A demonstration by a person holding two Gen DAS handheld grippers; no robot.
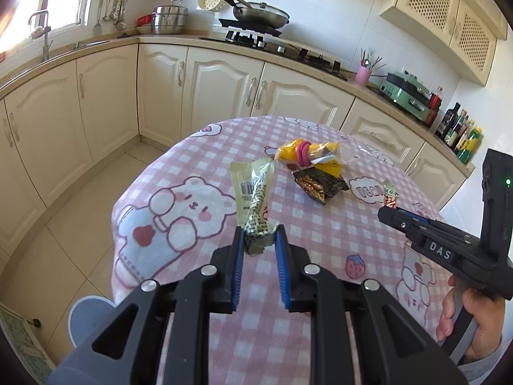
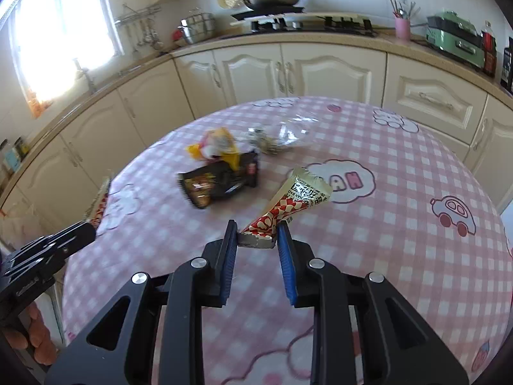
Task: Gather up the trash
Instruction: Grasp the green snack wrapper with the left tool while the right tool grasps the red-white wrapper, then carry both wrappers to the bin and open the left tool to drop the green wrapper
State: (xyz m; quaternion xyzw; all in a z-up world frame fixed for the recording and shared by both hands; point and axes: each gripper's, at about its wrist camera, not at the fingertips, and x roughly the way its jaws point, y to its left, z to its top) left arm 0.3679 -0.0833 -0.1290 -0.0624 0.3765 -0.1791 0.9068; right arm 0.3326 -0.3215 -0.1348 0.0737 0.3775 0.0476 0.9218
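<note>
Wrappers (image 1: 255, 199) (image 2: 290, 207) in both tongs (image 1: 259, 234) (image 2: 256, 229), above table (image 2: 400, 240).

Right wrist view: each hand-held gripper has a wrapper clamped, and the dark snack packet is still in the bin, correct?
Not quite. The dark snack packet lies on the table, as the right wrist view shows. The rest holds: the right hand-held gripper clamps a red-checked wrapper, and the left hand-held gripper clamps a wrapper.

A round table in a pink checked cloth (image 2: 400, 166) carries a black wrapper (image 2: 221, 181), yellow wrapper (image 2: 221, 146) and clear plastic (image 2: 288, 134).
</note>
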